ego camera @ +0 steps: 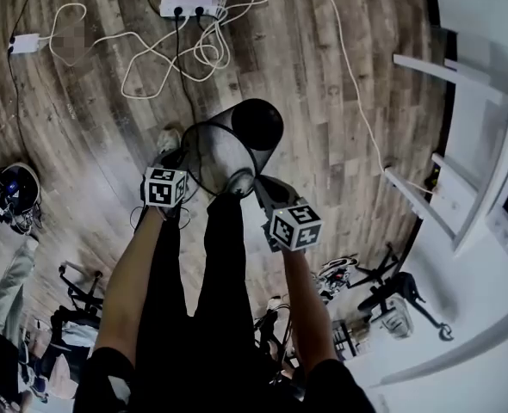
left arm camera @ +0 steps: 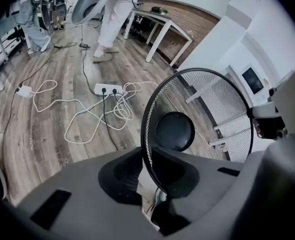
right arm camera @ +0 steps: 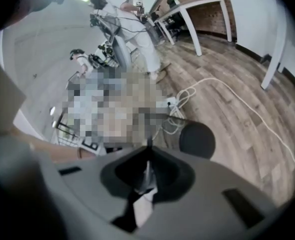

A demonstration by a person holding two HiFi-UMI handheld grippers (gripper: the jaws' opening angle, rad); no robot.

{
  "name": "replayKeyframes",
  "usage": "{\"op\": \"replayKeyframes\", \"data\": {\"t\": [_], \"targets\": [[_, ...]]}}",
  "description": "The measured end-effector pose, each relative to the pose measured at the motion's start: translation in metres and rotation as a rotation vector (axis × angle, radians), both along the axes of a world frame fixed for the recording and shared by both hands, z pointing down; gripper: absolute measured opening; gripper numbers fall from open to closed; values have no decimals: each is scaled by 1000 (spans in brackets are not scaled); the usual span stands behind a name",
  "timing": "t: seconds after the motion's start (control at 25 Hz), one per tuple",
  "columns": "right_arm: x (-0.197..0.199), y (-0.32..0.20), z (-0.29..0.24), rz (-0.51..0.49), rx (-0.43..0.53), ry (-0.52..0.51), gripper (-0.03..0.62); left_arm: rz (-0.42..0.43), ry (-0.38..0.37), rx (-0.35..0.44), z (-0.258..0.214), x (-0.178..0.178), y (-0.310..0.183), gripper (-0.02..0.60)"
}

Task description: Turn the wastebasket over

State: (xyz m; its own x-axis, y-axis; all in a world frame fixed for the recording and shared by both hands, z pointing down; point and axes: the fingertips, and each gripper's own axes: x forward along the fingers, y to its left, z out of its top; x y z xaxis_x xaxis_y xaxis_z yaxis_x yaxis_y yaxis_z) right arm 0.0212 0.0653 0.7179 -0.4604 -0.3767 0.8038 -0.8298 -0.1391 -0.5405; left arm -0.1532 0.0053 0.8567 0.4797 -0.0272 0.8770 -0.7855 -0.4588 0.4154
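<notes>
A black wire-mesh wastebasket [ego camera: 224, 153] is held off the wooden floor, tipped on its side, with its solid round bottom [ego camera: 257, 123] pointing away from me and its open mouth toward me. My left gripper [ego camera: 190, 172] grips the rim on the left; in the left gripper view the rim wire [left arm camera: 146, 134] runs between the jaws of that gripper [left arm camera: 146, 160], and the bottom disc [left arm camera: 175, 130] shows through the mesh. At the rim's right side my right gripper [ego camera: 254, 186] is shut; the right gripper view shows the mesh edge-on inside this gripper [right arm camera: 147, 171].
A white power strip [ego camera: 191, 7] with looping white and black cables [ego camera: 172, 58] lies on the floor beyond the basket. White furniture [ego camera: 469, 136] stands at the right. A round device [ego camera: 13, 188] sits at the left. A person in white [left arm camera: 112, 19] stands farther off.
</notes>
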Motion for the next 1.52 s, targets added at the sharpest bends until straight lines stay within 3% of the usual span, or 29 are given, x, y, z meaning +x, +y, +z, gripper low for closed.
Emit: {"op": "replayKeyframes", "data": {"t": [0.68,1.24,1.52], "targets": [[27,92,116,104,-208,55,48,-13,19,-22,-2,0,47,58],[60,139,194,275,-303,89,48,114,7,6,49,53,57,55],[82,132,223,323,-291,96,48,120,-7,20,82,76,47,54]]}}
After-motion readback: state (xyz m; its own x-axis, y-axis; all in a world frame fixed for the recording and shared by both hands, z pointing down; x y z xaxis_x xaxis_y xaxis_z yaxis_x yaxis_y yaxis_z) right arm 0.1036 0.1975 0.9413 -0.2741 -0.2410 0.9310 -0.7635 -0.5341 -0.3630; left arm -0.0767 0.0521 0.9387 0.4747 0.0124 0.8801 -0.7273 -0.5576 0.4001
